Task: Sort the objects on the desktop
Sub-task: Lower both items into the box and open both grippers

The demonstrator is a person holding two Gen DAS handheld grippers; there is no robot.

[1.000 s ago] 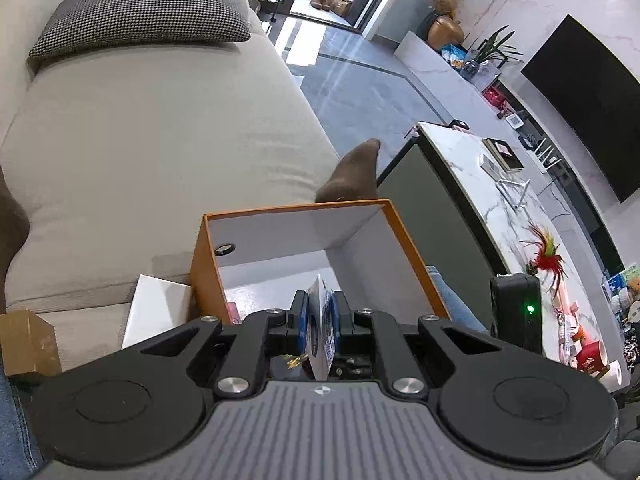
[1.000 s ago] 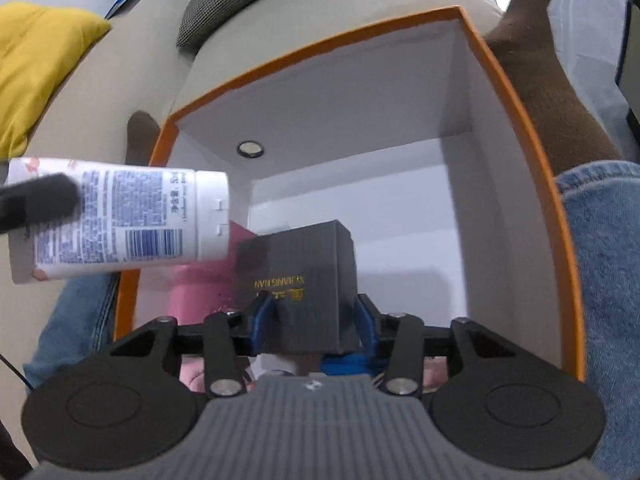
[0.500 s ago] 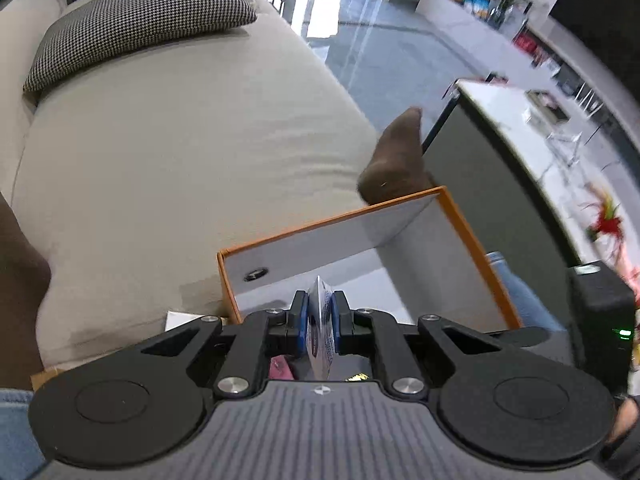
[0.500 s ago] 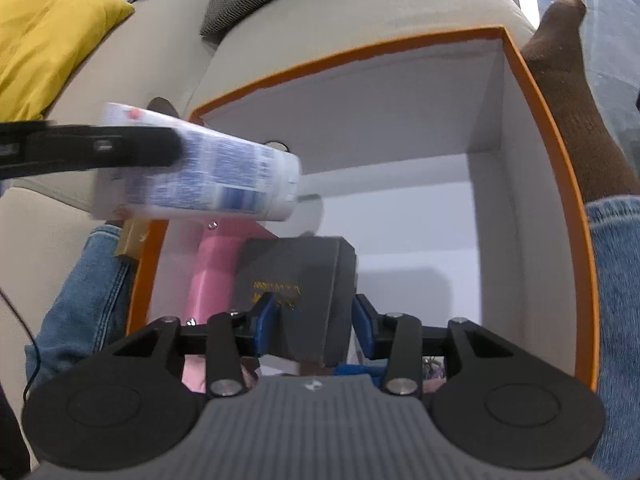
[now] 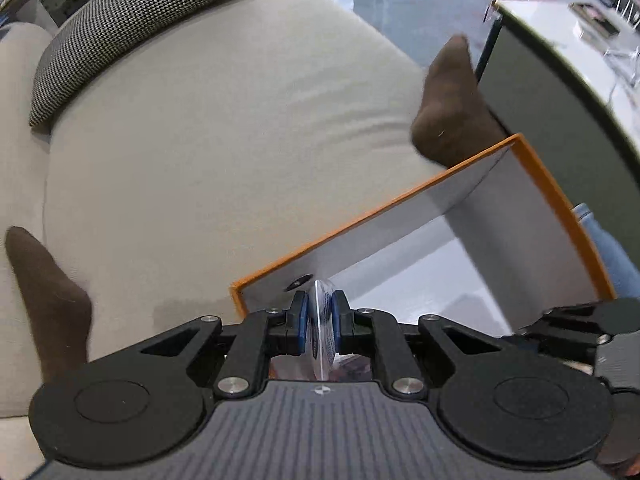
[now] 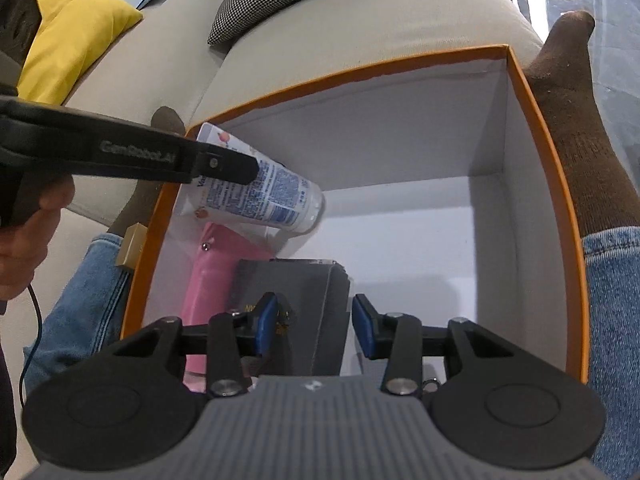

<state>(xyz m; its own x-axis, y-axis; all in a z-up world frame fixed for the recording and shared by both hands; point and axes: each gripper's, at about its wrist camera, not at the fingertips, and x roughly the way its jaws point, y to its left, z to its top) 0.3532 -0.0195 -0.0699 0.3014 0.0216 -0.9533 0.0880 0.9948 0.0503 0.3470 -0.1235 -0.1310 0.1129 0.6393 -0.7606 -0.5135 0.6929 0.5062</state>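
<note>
Holding: my left tool [image 5: 320, 322] pinches the flat crimped end of a white tube [image 6: 260, 192], which slants cap-down over the left part of the orange box [image 6: 560, 184].
Right tool: my right tool [image 6: 314, 330] has its blue pads around a dark grey box [image 6: 304, 304]; I cannot tell whether they press it.
Beside it: a pink case [image 6: 208, 280] lies just left of the dark grey box, inside the orange box.
Resting place: the orange box sits between my jeans-clad legs on a beige sofa [image 5: 200, 140].
Farther: a checked cushion [image 5: 132, 20].
</note>
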